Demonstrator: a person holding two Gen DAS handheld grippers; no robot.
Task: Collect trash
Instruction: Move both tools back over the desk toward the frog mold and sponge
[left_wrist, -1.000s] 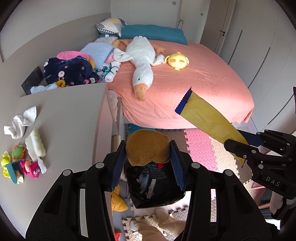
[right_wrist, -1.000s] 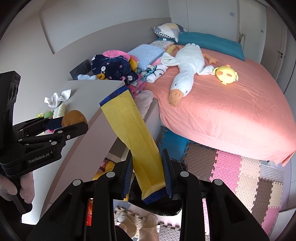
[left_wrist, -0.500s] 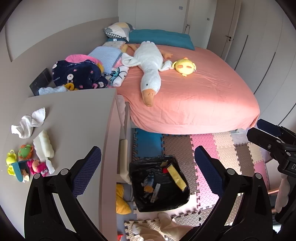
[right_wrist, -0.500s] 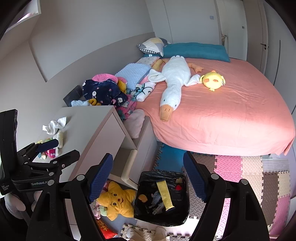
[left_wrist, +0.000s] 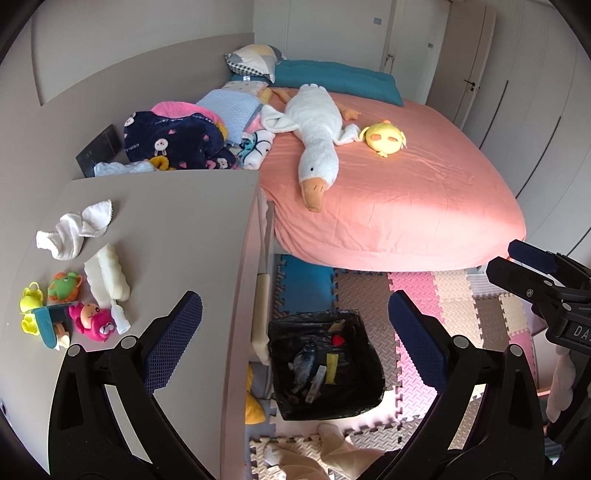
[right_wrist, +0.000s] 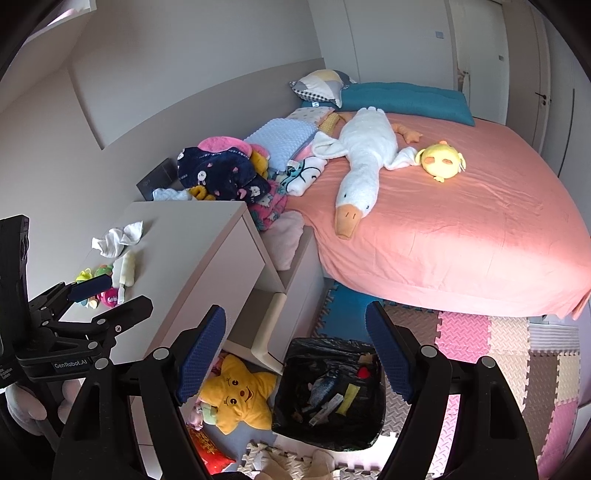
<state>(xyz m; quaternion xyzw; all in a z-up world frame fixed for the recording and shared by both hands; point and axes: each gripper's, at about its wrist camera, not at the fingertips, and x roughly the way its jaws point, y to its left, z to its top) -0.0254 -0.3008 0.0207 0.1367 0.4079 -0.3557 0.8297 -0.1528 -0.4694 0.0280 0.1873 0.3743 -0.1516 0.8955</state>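
Black plastic on the left gripper (right_wrist: 110, 301) reads "GenRobot.AI" in the right wrist view; the right gripper (left_wrist: 511, 258) shows "DA" in the left. Only the right view catches the yellow star toy (right_wrist: 236, 395) beside the trash bin (right_wrist: 295, 417). Both grippers now gape wide and empty, jaws just opened; the yellow wrapper (left_wrist: 332, 363) and brown piece now lie in the bin beside the surface (left_wrist: 177, 229).

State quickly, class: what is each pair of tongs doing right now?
Left tongs: open, holding nothing, jaws just opened.
Right tongs: open, holding nothing, jaws just opened.
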